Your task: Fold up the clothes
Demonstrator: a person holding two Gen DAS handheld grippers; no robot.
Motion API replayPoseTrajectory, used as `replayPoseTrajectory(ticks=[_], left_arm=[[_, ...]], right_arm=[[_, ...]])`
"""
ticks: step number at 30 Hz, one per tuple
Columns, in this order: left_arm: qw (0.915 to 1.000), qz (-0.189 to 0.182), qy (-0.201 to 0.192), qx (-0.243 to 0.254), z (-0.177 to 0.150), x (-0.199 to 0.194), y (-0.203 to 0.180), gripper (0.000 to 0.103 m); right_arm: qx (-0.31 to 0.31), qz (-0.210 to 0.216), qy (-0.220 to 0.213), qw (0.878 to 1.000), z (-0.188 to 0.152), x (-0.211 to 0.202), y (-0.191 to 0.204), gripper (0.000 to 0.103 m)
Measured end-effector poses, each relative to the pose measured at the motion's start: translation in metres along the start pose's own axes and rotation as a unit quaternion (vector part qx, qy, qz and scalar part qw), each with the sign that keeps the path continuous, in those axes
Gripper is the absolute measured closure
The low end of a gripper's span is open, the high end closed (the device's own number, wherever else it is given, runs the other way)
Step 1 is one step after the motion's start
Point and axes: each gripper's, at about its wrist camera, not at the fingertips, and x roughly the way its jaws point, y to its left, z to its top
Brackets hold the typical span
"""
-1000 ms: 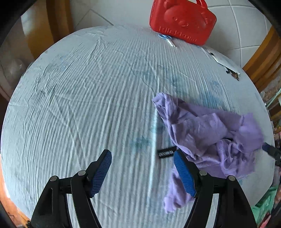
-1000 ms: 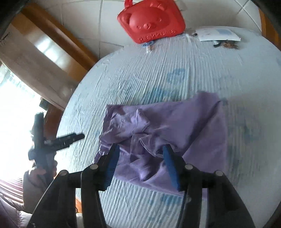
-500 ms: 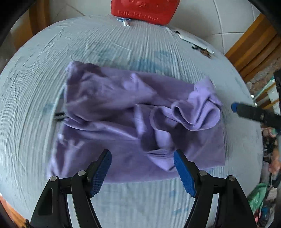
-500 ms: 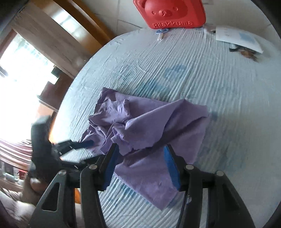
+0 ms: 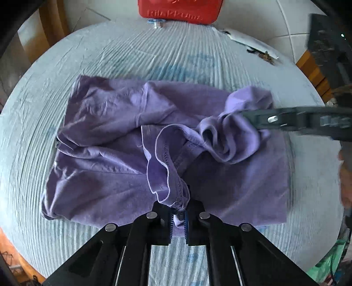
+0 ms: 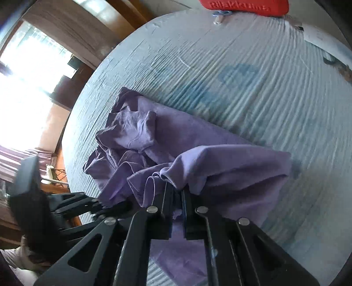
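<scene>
A crumpled purple garment (image 5: 105,136) lies on a round table with a pale blue striped cloth (image 5: 132,55). My left gripper (image 5: 178,216) is shut on a hemmed fold at the garment's near edge. My right gripper (image 5: 244,114) reaches in from the right in the left wrist view, pinching a bunched fold. In the right wrist view the right gripper (image 6: 177,198) is shut on that raised purple fold of the garment (image 6: 167,136), and the left gripper (image 6: 103,205) shows at lower left, against the cloth's edge.
A red bear-shaped case (image 5: 178,11) and a small blue-topped item (image 5: 156,23) sit at the table's far edge. Papers with keys (image 5: 253,43) lie far right. Wooden furniture (image 6: 66,28) and a bright window stand to the left.
Both grippers were open half a second ago; each has now shut on a fold of the purple garment. The left gripper has moved in to the near edge, the right onto the bunched fold.
</scene>
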Motion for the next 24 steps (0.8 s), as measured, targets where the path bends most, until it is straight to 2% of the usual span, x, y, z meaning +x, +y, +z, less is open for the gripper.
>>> replayPoseTrajectory(ticks=[5,10,14,15,16,17,18,19,20,24], left_arm=[[0.9991,-0.012,-0.037,-0.019,-0.001,-0.046,0.021,0.097],[0.9953,0.001,-0.071,-0.067,0.000,-0.087,0.073,0.097],[0.9914,0.026,-0.061,-0.113,-0.004,-0.081,0.125,0.096],[0.9908,0.030,-0.048,-0.123,-0.005,-0.075,0.136,0.095],[0.9902,0.033,-0.029,-0.133,-0.006,-0.066,0.146,0.088],[0.9893,0.034,-0.012,-0.141,-0.008,-0.059,0.154,0.082],[0.9887,0.035,-0.001,-0.146,-0.010,-0.055,0.161,0.068],[0.9889,0.037,0.005,-0.144,-0.012,-0.053,0.165,0.058],[0.9895,0.039,0.007,-0.139,-0.013,-0.053,0.168,0.055],[0.9926,0.039,0.001,-0.115,-0.005,-0.059,0.173,0.054]], right_arm=[[-0.018,0.015,0.009,1.000,0.020,0.018,0.012,0.097],[-0.036,0.027,0.008,0.999,0.056,0.043,0.040,0.097],[-0.051,0.037,0.006,0.998,0.084,0.062,0.062,0.092],[-0.055,0.040,0.006,0.998,0.091,0.067,0.067,0.084],[-0.059,0.042,0.006,0.997,0.099,0.072,0.073,0.070],[-0.063,0.045,0.005,0.997,0.106,0.077,0.079,0.063],[-0.066,0.047,0.005,0.997,0.113,0.082,0.084,0.056],[-0.068,0.041,0.000,0.997,0.111,0.079,0.085,0.055],[-0.070,0.033,-0.002,0.997,0.107,0.076,0.086,0.055],[-0.050,-0.019,-0.012,0.998,0.073,0.046,0.069,0.055]])
